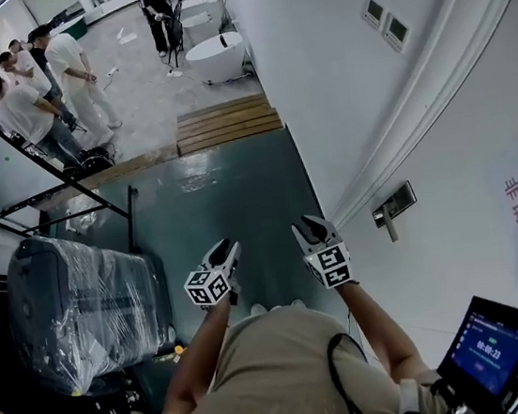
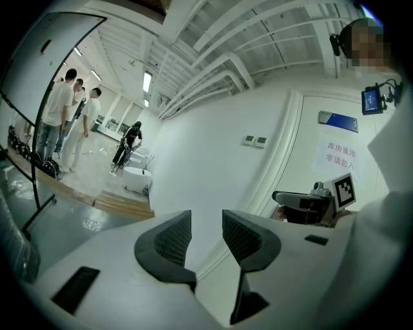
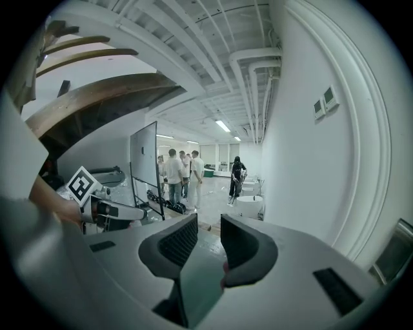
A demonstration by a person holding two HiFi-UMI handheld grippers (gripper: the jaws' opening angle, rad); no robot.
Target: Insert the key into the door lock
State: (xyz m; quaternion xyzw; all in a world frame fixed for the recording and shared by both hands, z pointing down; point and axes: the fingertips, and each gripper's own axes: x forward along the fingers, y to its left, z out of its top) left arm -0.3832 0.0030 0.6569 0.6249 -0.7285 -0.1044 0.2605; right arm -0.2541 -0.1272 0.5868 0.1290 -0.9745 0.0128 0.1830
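The person stands close beside the white door, with both grippers held out in front at chest height. The left gripper has its jaws a little apart with only bare wall showing through the gap, so it holds nothing. The right gripper is the same, its jaws parted a narrow way with only the floor showing between them. I cannot find the key in any view: neither gripper holds it, and I see none in the door.

The handle, where I take the lock to be, sits on the door just to the right of the right gripper's jaws and a touch ahead of them. In the right gripper view it only clips the far right edge. Its plate lies flat against the door and the lever hangs off it. The keyhole is too small to make out.

The right gripper is clearly nearer, as the left gripper's jaws sit beyond it. Both pairs of jaws point along the wall, not at the door, so I judge that reaching the lock would need a turn to the right.
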